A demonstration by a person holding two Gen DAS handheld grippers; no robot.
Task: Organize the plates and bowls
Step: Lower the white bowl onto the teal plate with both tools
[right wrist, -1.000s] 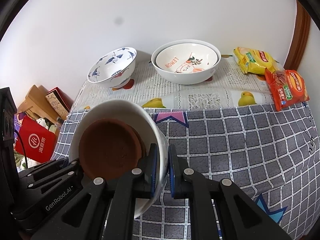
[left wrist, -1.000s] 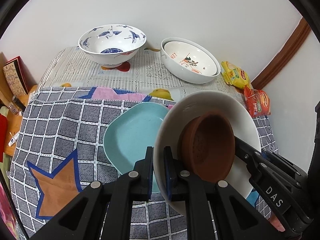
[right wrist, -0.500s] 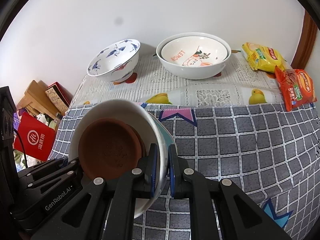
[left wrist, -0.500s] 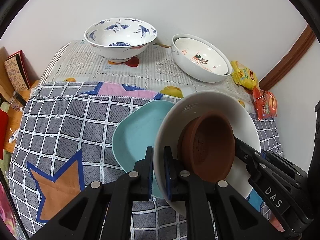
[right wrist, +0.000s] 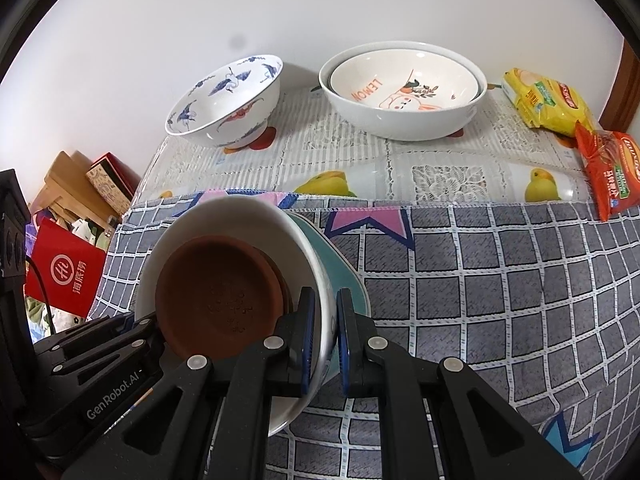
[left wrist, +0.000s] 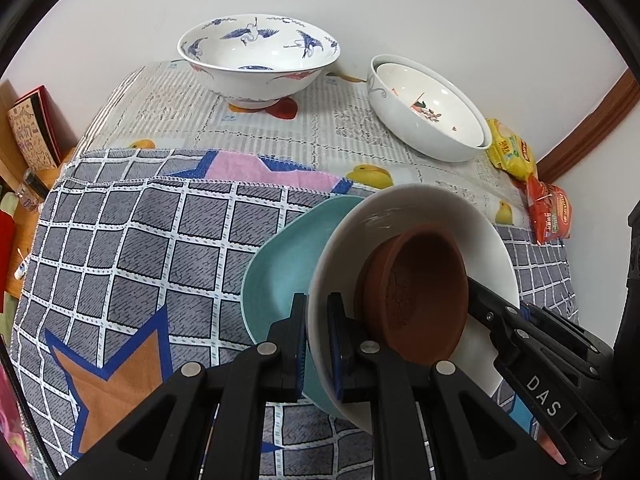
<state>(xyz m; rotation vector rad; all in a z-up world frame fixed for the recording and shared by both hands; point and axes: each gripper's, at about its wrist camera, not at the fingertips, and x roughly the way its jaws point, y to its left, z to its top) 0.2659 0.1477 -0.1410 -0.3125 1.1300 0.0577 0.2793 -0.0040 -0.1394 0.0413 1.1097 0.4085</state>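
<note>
A white bowl holding a terracotta saucer hangs tilted at lower centre, over a teal plate, left tongs and right tongs clamped on opposite rims. Next probably calls for lowering it level onto the plate.

The white bowl covers the right half of the teal plate, and the left gripper hides the plate's lower rim. Where the brown dish meets the bowl's wall can't be made out. At the right of the frame, the orange packet is partly cut by the dark lens edge. The red bag at middle left is partly behind black gripper housing.
</note>
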